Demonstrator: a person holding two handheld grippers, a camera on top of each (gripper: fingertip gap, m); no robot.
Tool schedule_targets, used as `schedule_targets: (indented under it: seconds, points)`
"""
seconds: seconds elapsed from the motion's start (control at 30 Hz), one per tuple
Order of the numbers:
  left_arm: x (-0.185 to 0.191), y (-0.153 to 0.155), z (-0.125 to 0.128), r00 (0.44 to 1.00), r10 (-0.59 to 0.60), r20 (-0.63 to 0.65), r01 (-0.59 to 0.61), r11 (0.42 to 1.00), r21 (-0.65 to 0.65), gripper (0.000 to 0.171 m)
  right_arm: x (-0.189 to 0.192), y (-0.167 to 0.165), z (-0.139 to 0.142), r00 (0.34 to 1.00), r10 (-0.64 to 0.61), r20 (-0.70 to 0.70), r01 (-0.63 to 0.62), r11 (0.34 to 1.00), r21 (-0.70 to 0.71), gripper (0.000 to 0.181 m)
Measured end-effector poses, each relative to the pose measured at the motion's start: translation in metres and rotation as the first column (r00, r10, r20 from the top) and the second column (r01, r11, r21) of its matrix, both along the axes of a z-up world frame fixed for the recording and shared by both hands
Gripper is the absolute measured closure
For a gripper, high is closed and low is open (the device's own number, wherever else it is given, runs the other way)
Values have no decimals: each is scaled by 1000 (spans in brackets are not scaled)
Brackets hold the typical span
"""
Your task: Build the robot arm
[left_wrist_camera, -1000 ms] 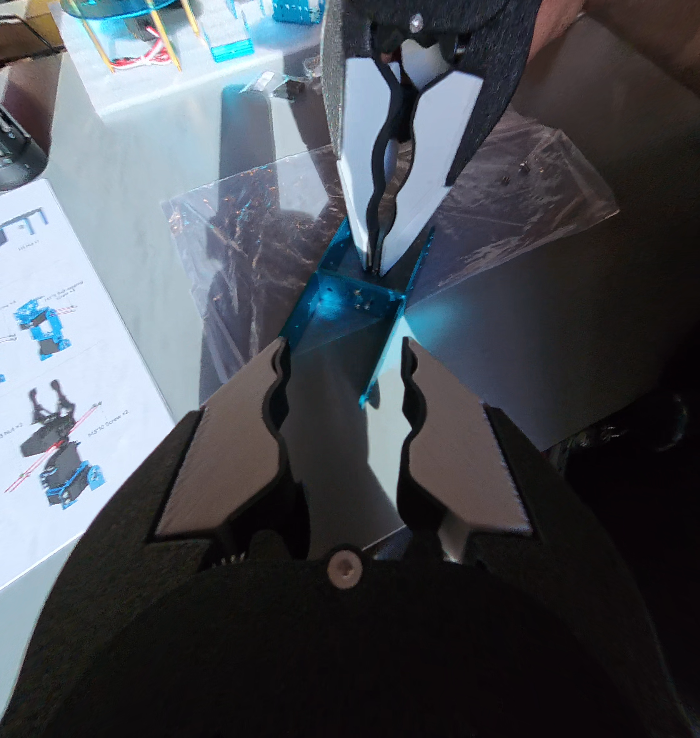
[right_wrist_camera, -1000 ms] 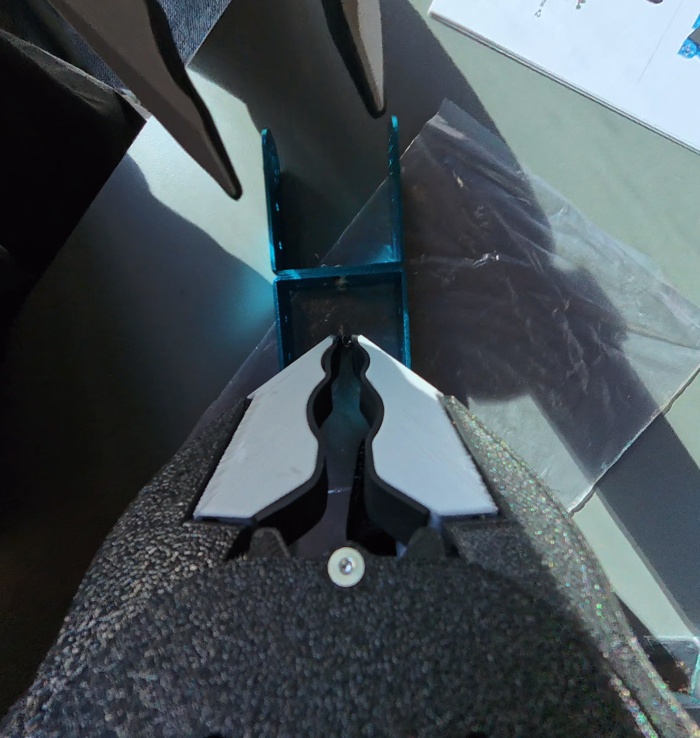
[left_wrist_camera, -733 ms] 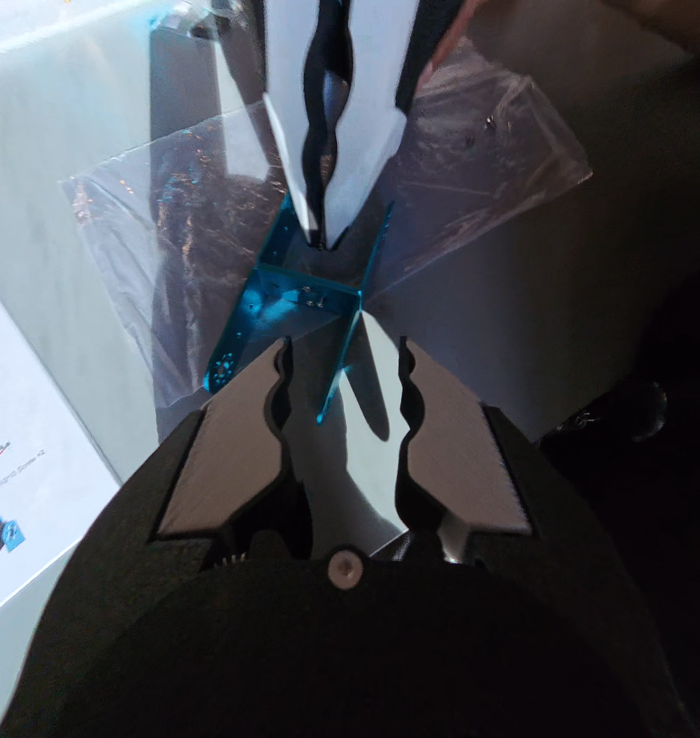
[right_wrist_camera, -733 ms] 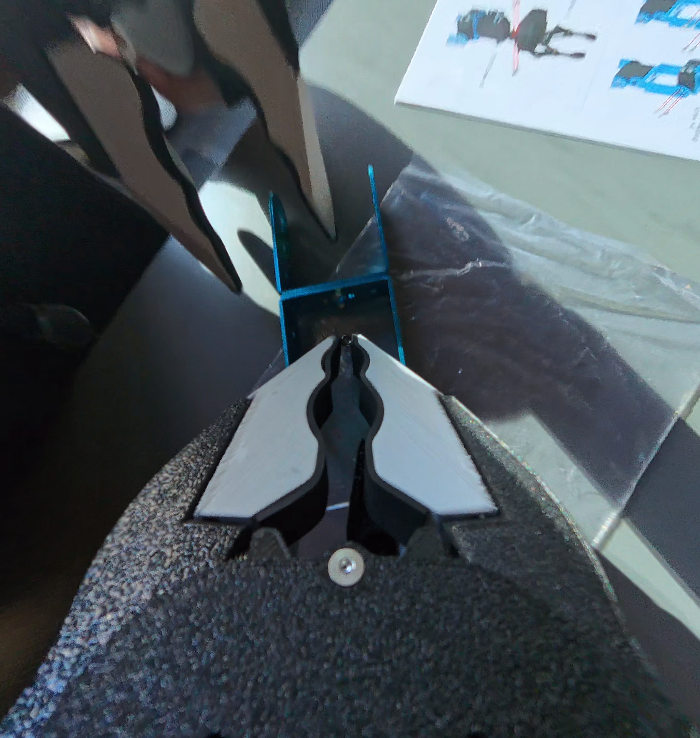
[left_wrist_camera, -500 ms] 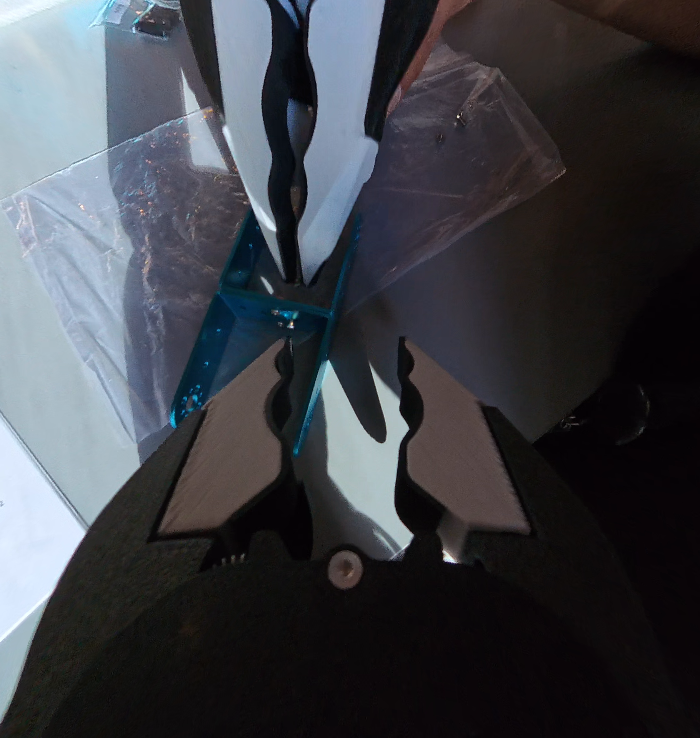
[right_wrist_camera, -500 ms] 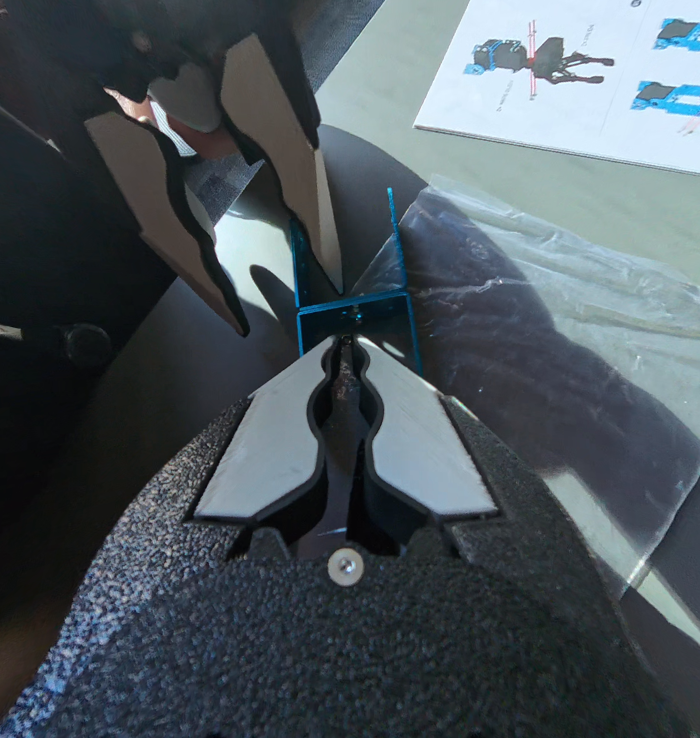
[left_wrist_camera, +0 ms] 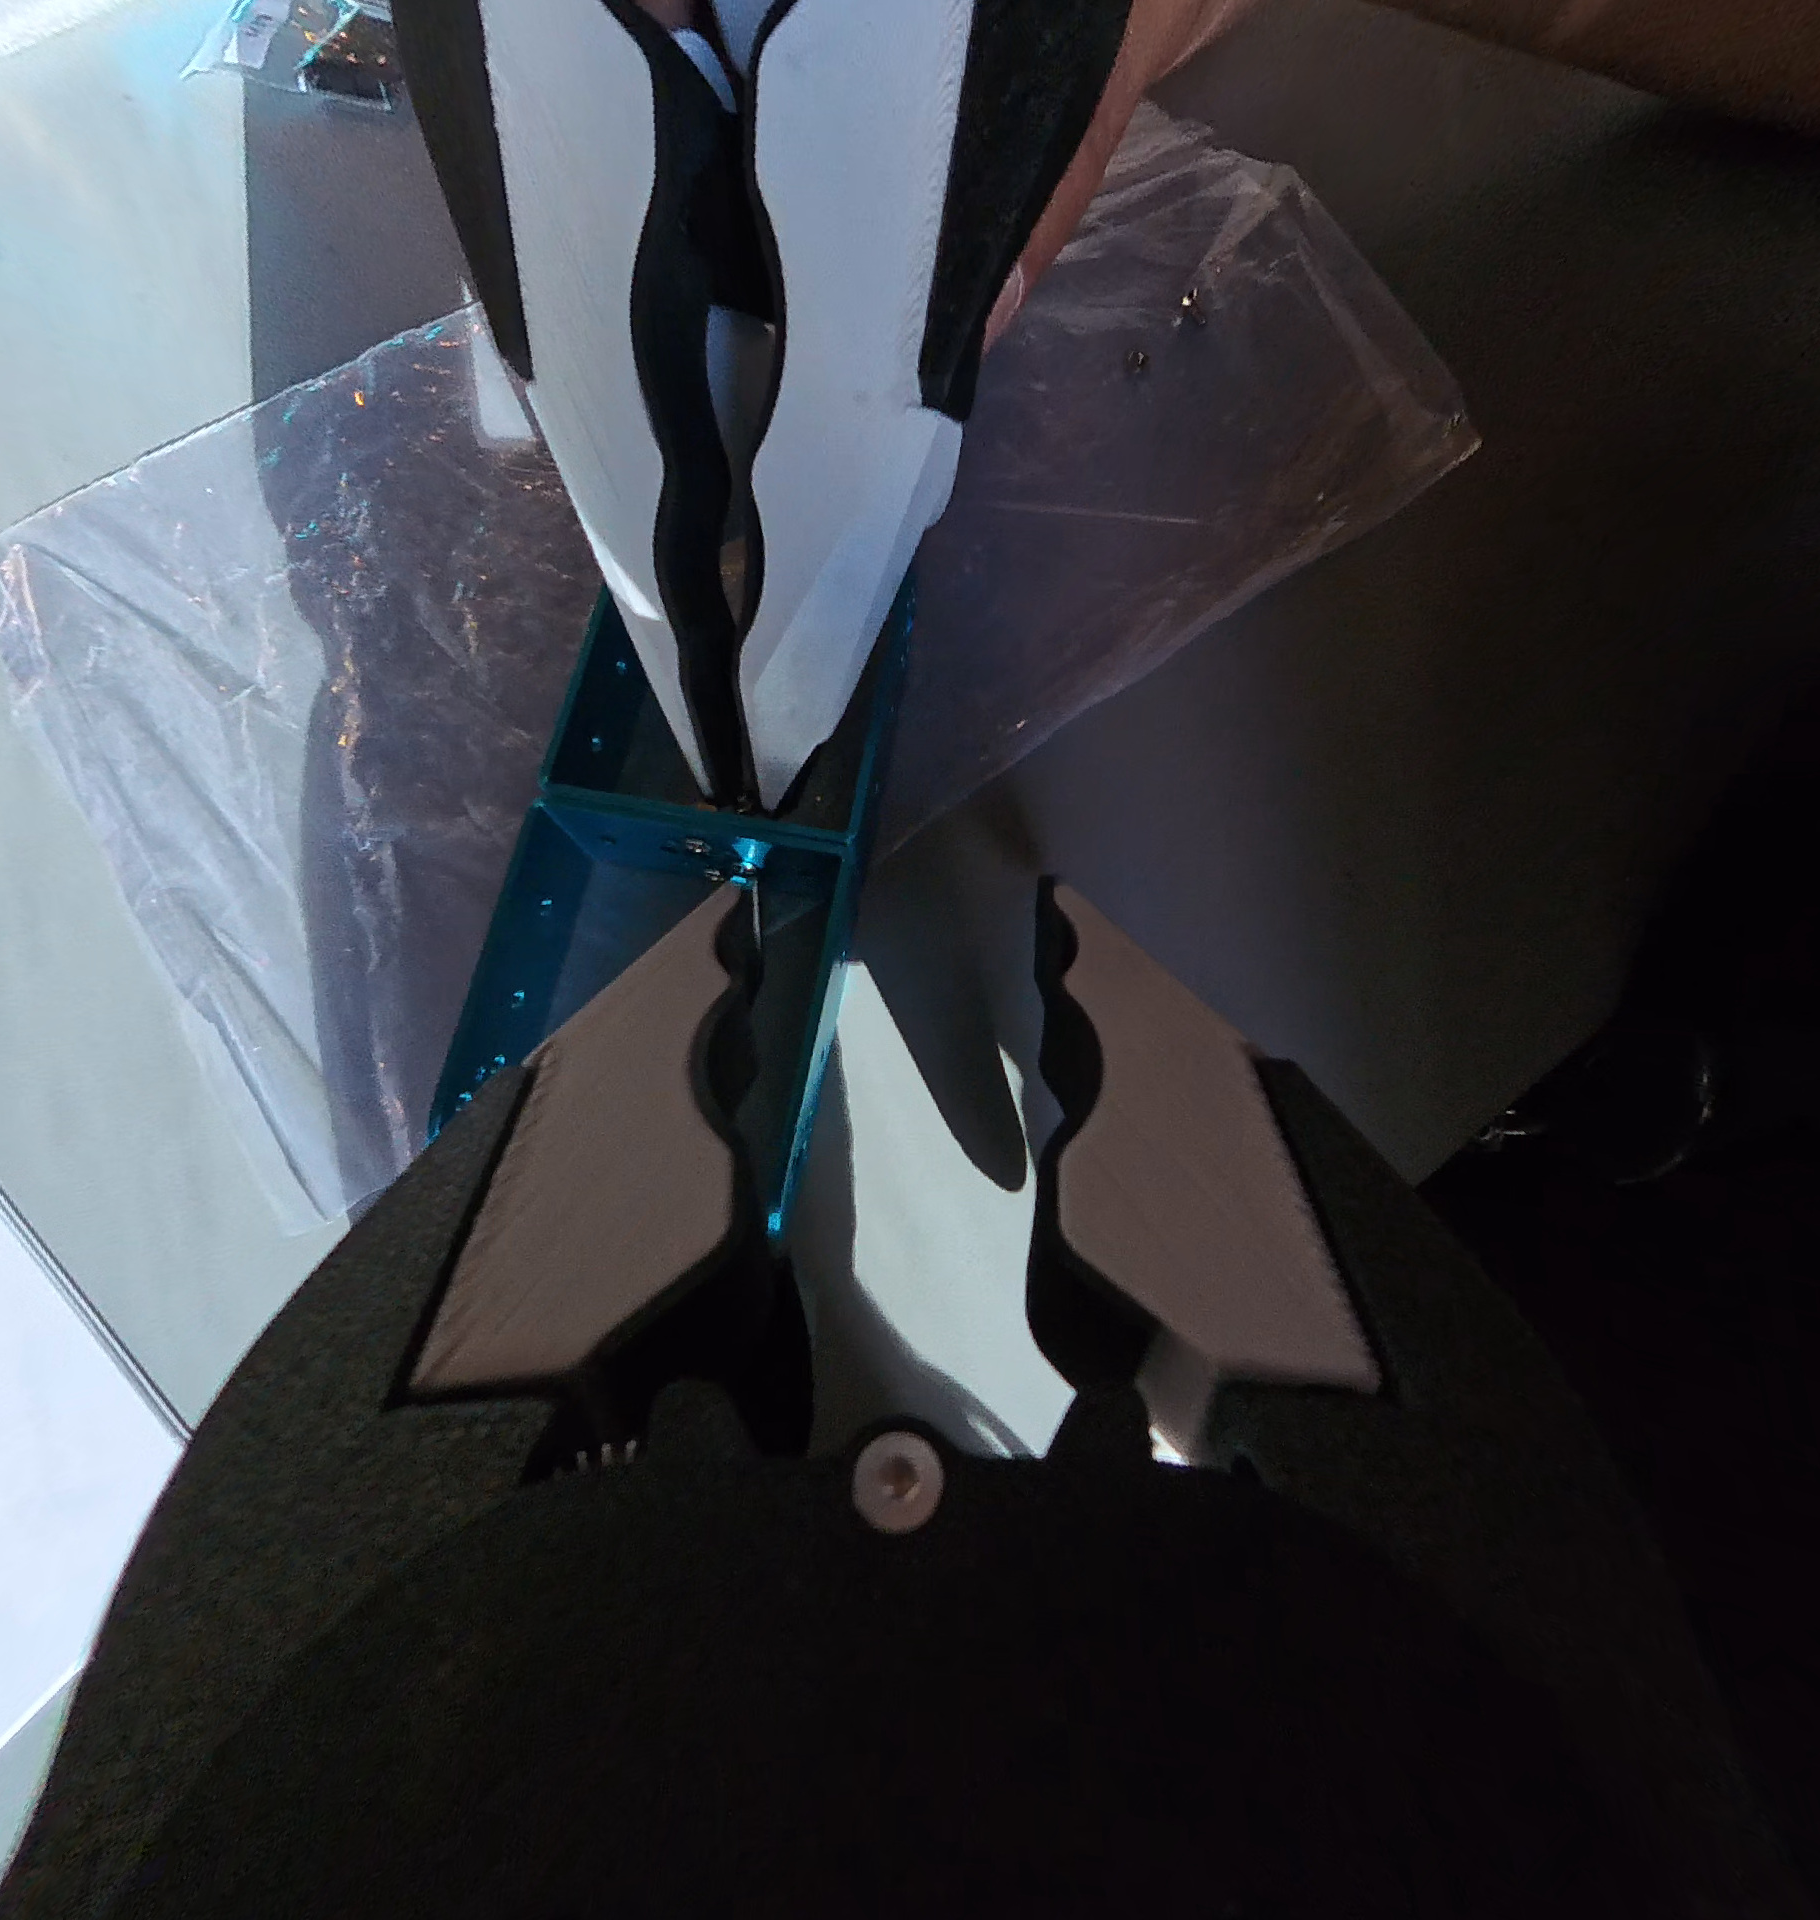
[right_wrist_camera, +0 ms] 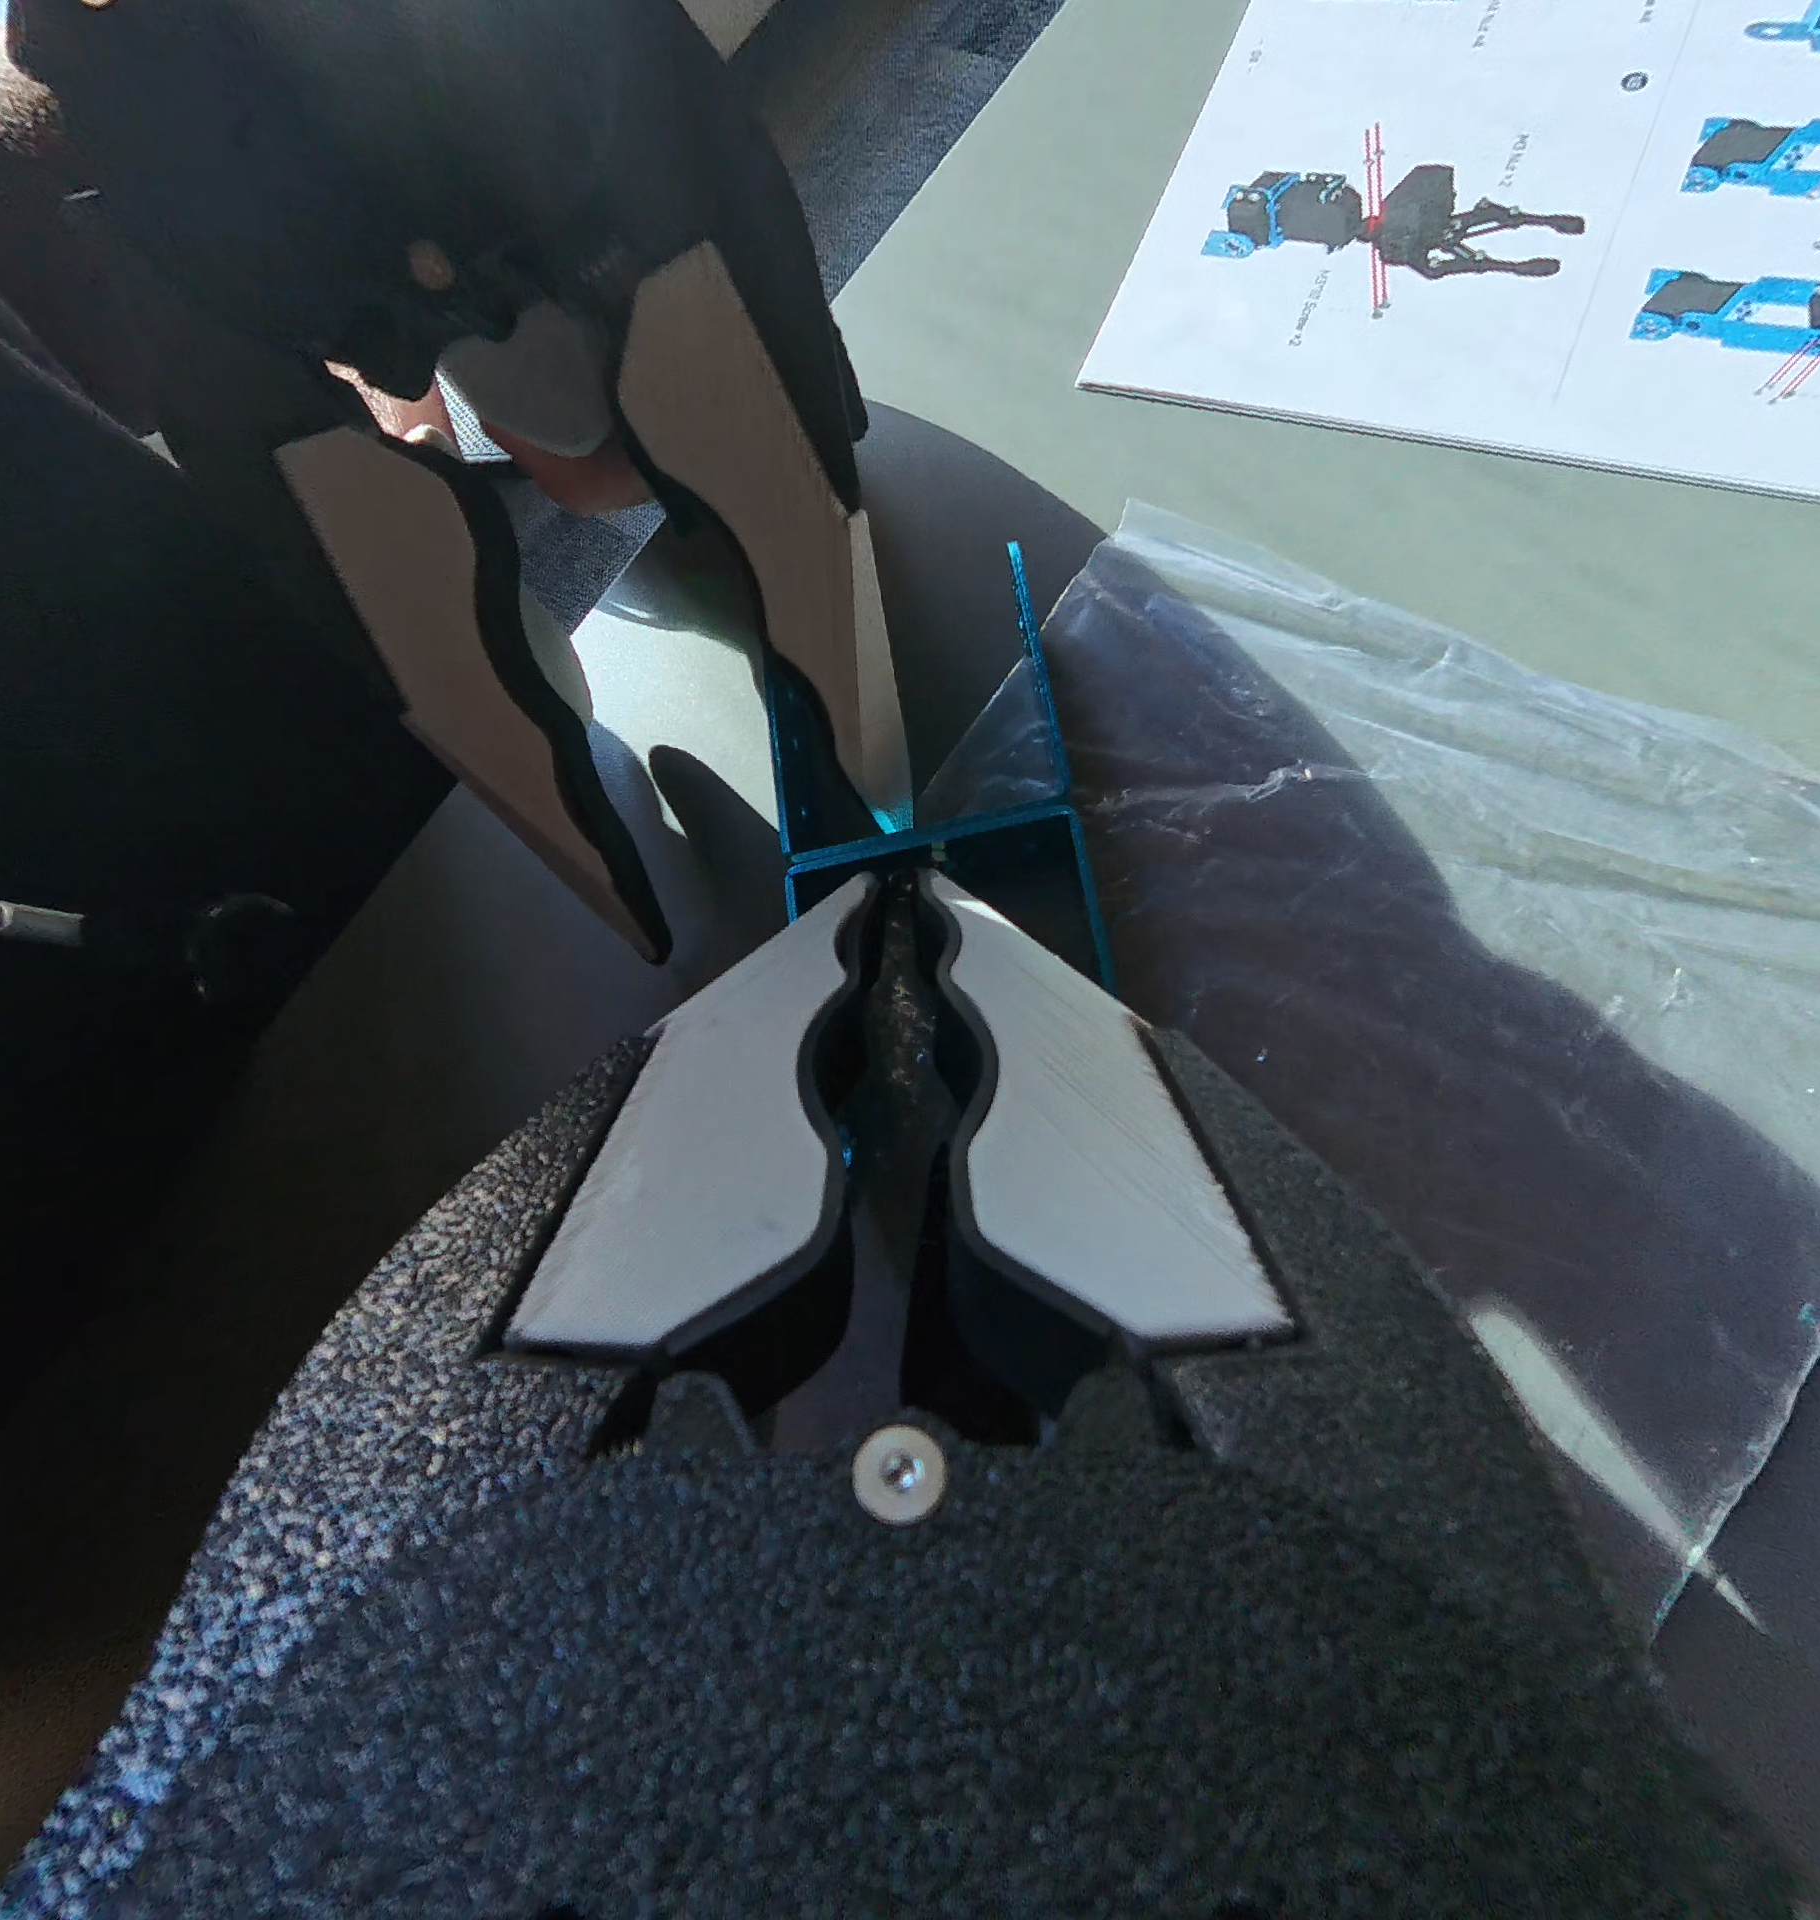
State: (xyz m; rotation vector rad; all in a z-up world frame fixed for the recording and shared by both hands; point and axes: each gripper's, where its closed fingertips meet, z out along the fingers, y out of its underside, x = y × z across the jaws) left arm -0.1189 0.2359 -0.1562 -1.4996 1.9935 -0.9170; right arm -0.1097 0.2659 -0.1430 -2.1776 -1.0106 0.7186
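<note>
- Right gripper (right_wrist_camera: 901,878), frame centre, pinched together, seemingly on a screw at the blue H-shaped metal bracket (left_wrist_camera: 698,842)
- Left gripper (left_wrist_camera: 890,899) spread apart astride one bracket wall; a nudge could tip it

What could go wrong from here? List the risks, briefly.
1. The open left tool straddles one wall of the bracket. Closing off-centre might twist it away from the shut right tool, whose tips sit at the cross plate.
2. The bracket lies partly on a slick bag, so a push could slide it.
</note>
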Motion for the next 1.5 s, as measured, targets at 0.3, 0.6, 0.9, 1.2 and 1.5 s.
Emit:
schedule_targets:
  seconds: [0.3,0.6,0.9,1.2,1.5]
  points:
    - [1,-1,0,1000,1,7,-1,1000,-1,120,0,0,-7,1000,-25,-9,24,998,-66,177]
    - [1,-3,-1,1000,1,2,-1,1000,10,120,-1,-3,-8,990,-114,-82,91,966,-243,178]
    - [3,-3,-2,1000,-1,5,1,1000,19,121,-2,-6,-5,981,-129,-146,78,946,-315,174]
    - [4,-3,-2,1000,-2,4,2,1000,26,121,-2,-10,0,976,-122,-181,56,942,-330,176]
    - [4,-4,-2,1000,-2,9,2,1000,27,121,12,-12,-8,998,-67,-2,65,969,-237,178]
